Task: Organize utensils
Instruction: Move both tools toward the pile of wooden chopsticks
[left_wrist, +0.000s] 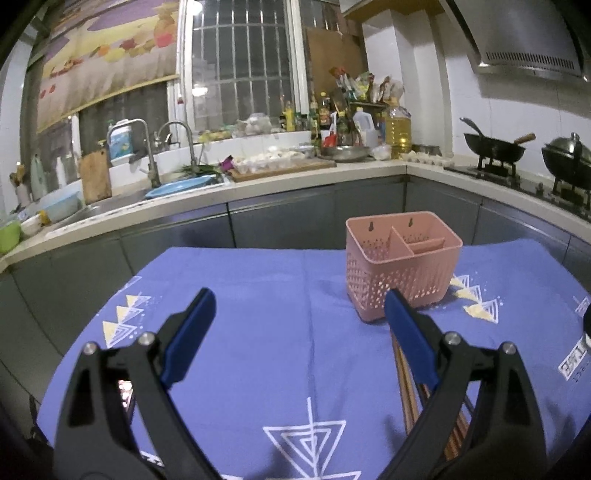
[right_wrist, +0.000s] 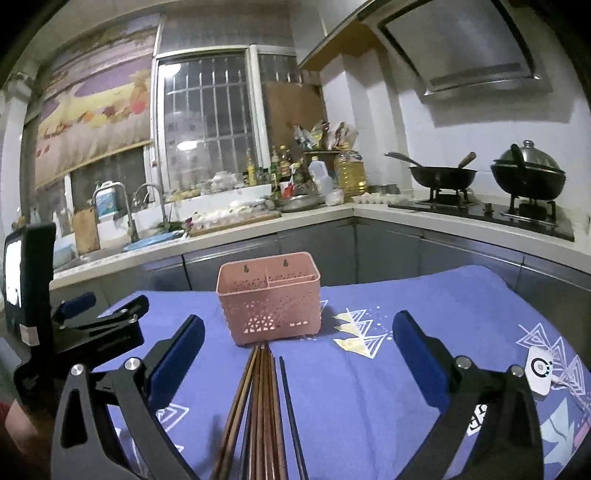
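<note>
Purple cloth (right_wrist: 424, 306) with white and yellow triangle prints covers the worktop across the lower half of both frames. One pink plastic caddy (right_wrist: 269, 297), boxy and perforated, split into three compartments, stands upright at centre of the right view. Just in front of it, a bundle of slim brown chopsticks (right_wrist: 264, 413) lies flat, fanning toward the bottom edge; one darker stick sits slightly apart on the right. Both tongs have black arms and blue pads: left tongs (left_wrist: 300, 314) spread wide, holding nothing; right tongs (right_wrist: 298, 336) likewise gaping above the chopsticks.
</note>
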